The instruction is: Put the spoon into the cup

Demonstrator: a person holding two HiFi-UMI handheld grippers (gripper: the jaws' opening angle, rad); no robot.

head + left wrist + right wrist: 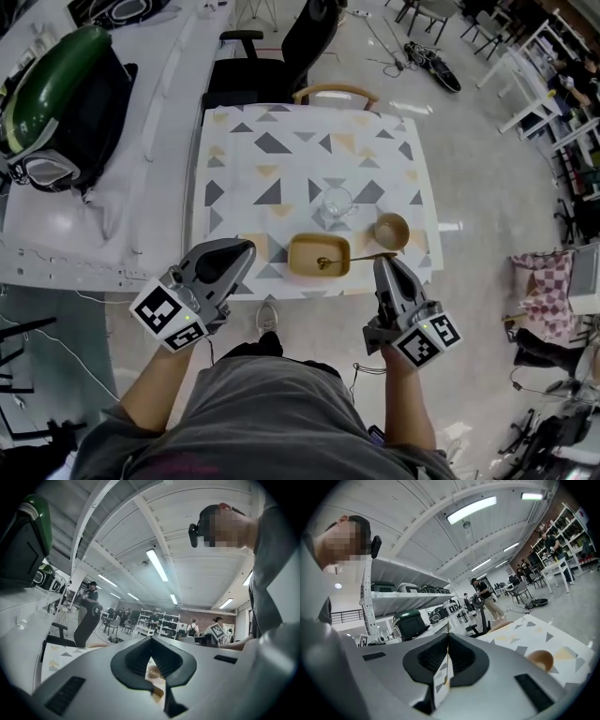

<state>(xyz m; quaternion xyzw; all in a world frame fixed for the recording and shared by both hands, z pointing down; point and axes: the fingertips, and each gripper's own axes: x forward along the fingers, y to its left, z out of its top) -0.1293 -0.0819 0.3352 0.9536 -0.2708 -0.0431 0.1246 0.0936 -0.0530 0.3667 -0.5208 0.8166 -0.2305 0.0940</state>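
Nearest the viewer, the left gripper (246, 248) and the right gripper (382, 264) hang over the near edge of the desk (272, 159). Each has its jaws drawn together on nothing, and only a thin slit of patterned cloth shows between them. The desk carries a white cloth printed with grey and tan triangles.

Just beyond the grippers lies a tan rectangular tray (292, 255). The spoon (342, 260) has its bowl inside the tray. Its long axis runs left to right, with the handle crossing the tray's right rim to point toward the brown cup (391, 230). The handle's end lies close to the right gripper's tip. The cup stands upright just right of the tray, and a clear glass (337, 202) stands behind the tray.

At the far edge is a wood-backed chair (336, 92), with a black office chair (281, 56) beyond it. The glossy floor (450, 141) extends to white shelving (548, 75) at right.
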